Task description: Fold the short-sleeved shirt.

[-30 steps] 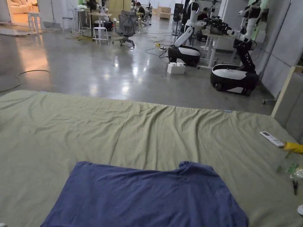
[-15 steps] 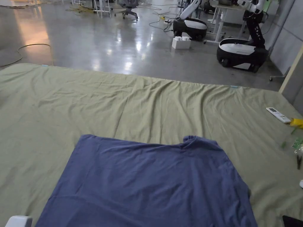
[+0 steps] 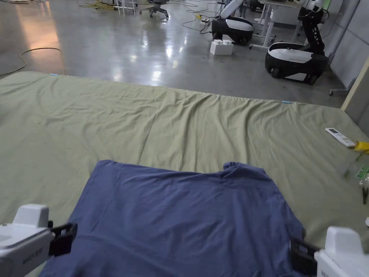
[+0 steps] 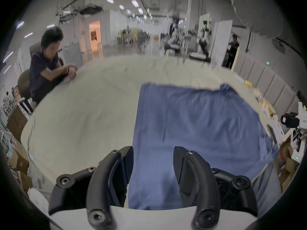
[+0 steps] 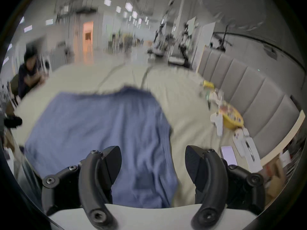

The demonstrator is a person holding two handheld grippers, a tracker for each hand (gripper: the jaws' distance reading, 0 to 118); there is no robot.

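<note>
A blue short-sleeved shirt [image 3: 183, 220] lies spread flat on the green sheet [image 3: 180, 122], its collar at the far edge, right of middle. My left gripper [image 3: 66, 236] comes in at the bottom left, by the shirt's left edge. In the left gripper view the shirt [image 4: 191, 130] lies ahead and the left gripper [image 4: 153, 165] is open, its jaws astride that edge without pressing it. My right gripper [image 3: 301, 254] sits at the bottom right, at the shirt's right edge. In the right gripper view the right gripper [image 5: 152, 165] stands open over the shirt [image 5: 99, 130] and its right side.
A white remote [image 3: 340, 137] and small yellow and green items [image 3: 362, 148] lie along the sheet's right side. Past the far edge, on the grey floor, stand wheeled robots [image 3: 295, 59] and a white box [image 3: 221, 47]. A person [image 4: 46, 64] sits at the sheet's left.
Both grippers have come into the head view at the bottom corners, beside the shirt. The head camera has tilted down, so the shirt sits higher in the picture.
</note>
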